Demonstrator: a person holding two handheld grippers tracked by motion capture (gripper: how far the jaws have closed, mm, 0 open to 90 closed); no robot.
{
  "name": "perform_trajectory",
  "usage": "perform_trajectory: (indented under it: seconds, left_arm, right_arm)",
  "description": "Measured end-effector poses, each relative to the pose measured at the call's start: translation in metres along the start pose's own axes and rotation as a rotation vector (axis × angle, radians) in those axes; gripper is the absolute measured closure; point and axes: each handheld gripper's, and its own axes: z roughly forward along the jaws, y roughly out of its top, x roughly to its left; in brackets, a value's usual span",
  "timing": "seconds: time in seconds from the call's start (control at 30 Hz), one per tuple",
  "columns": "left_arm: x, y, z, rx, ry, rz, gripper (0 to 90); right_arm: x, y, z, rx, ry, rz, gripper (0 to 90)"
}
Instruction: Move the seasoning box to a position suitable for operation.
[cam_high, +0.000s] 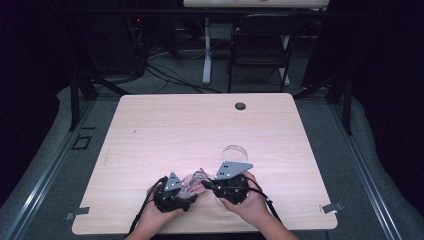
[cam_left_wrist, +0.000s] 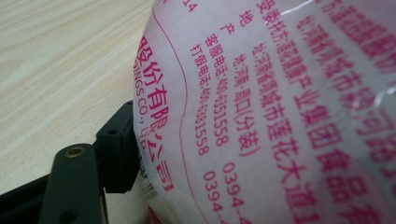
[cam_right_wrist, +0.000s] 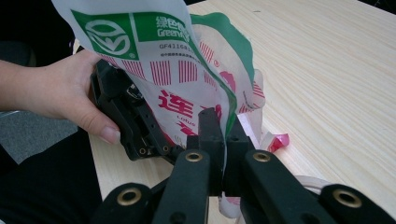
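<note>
At the near edge of the pale wood-grain table (cam_high: 200, 125), a crumpled translucent plastic bag printed in pink and green (cam_high: 194, 181) is held between the two grippers. On the left, the left gripper (cam_high: 172, 195) is gripped by the person's left hand (cam_high: 157, 216), and the bag is pressed right against it. In the left gripper view, one black jaw is seen at the lower left, touching the bag's edge; the film (cam_left_wrist: 280, 112) is seen as milky white, covered with rows of pink Chinese characters and telephone digits. Whether this gripper is clenched on the bag cannot be told, since the second jaw is hidden behind the film. In the right gripper view, a green logo panel, red bar marks and large red characters are shown on the bag (cam_right_wrist: 187, 79), and a thin fold of it is pinched between the closed jaws of the right gripper (cam_right_wrist: 224, 135). On the right, the right gripper (cam_high: 231, 184) is held by the right hand (cam_high: 252, 202).
</note>
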Motion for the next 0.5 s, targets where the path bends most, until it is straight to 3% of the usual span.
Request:
perform_trajectory:
  seconds: [0.5]
  left_arm:
    - [-0.0031, -0.0013, 0.0007, -0.012, 0.036, 0.025, 36.9]
  right_arm:
    - [-0.0004, -0.001, -0.0005, -0.001, 0.006, 0.003, 89.7]
